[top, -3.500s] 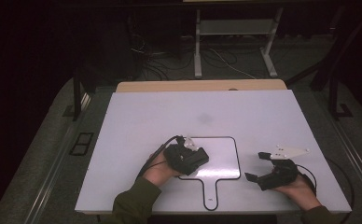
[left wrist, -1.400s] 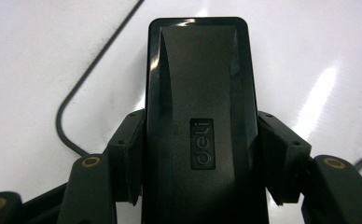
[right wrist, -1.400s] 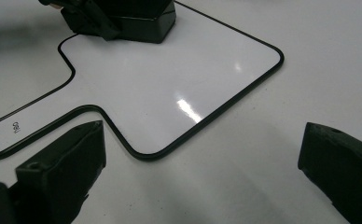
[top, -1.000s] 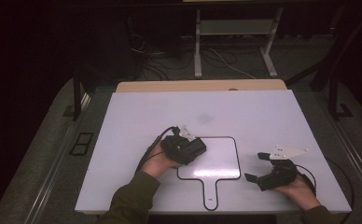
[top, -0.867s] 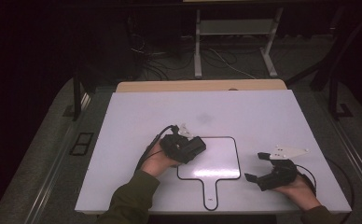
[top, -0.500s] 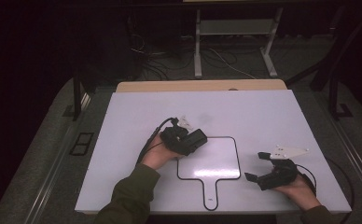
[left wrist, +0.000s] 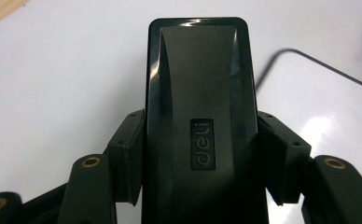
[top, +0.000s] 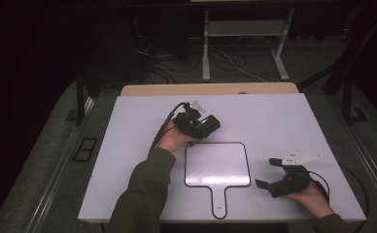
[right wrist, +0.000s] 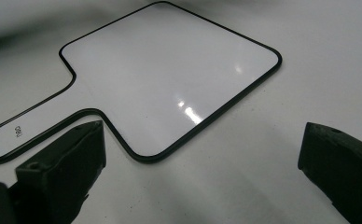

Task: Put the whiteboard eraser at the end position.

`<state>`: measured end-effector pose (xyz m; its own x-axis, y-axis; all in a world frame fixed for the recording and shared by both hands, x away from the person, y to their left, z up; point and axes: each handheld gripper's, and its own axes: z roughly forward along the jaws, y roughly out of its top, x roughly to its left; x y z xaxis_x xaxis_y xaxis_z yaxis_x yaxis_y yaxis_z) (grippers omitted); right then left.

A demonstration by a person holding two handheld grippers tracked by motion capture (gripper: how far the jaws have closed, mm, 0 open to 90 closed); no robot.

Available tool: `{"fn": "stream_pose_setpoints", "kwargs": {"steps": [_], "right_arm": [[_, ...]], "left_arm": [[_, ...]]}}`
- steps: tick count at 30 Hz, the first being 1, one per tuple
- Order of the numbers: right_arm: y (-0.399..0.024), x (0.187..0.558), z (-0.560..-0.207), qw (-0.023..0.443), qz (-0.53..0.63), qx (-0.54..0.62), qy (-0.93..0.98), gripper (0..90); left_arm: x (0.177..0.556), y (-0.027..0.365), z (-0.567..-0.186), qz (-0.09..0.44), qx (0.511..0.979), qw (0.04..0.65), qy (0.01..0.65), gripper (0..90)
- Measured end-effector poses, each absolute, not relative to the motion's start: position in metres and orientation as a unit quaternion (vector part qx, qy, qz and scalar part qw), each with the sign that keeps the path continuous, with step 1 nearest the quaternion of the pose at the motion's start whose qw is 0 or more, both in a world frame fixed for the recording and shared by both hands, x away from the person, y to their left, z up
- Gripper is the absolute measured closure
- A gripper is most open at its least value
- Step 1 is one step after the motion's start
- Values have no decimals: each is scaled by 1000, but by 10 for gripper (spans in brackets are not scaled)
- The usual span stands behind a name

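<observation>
Compared with the earlier high view frames, the left gripper (top: 207,127) has travelled from over the board's upper left corner toward the upper middle of the frame, carrying the black eraser (left wrist: 200,116) clear of the paddle-shaped whiteboard (top: 217,164). The right gripper (top: 275,173) has not shifted; it rests at lower right, jaws spread wide with nothing between them.

Judged from this, the wiping step looks complete and the eraser is being taken off to be set down on the white table (top: 283,116) (no marks are visible on the board surface).

Eraser: rigid moulded plastic, glossy, oblong with rounded corners, an embossed brand label at its middle. The left gripper's jaws clamp it on both long sides, pads flush against the shell.

Whiteboard: flat, glossy white face with glare spots, thin black rim, rounded corners, short handle toward the bottom edge. It lies flat at centre, apart from both grippers.
</observation>
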<state>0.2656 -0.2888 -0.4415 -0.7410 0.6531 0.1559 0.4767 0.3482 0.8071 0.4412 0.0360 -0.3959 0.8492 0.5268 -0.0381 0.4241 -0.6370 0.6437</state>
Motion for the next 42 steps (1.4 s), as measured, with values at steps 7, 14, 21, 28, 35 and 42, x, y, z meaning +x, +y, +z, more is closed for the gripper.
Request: {"fn": "stream_pose_setpoints", "kwargs": {"steps": [7, 14, 21, 28, 35, 42], "right_arm": [[-289, 266, -442, 95, 456, 346, 815, 0], [-289, 266, -442, 95, 458, 347, 813, 0], [-290, 266, -442, 92, 461, 346, 812, 0], [-291, 266, -442, 92, 463, 348, 810, 0], [-290, 266, -442, 91, 461, 346, 812, 0], [-290, 267, -443, 91, 460, 347, 812, 0]], "left_arm": [[474, 18, -404, 71, 901, 326, 278, 393], [497, 0, -417, 75, 902, 311, 289, 392], [512, -13, -430, 75, 908, 284, 300, 392], [512, -12, -435, 87, 896, 305, 312, 344], [507, -4, -421, 89, 888, 330, 308, 306], [501, 7, -414, 86, 879, 359, 303, 285]]}}
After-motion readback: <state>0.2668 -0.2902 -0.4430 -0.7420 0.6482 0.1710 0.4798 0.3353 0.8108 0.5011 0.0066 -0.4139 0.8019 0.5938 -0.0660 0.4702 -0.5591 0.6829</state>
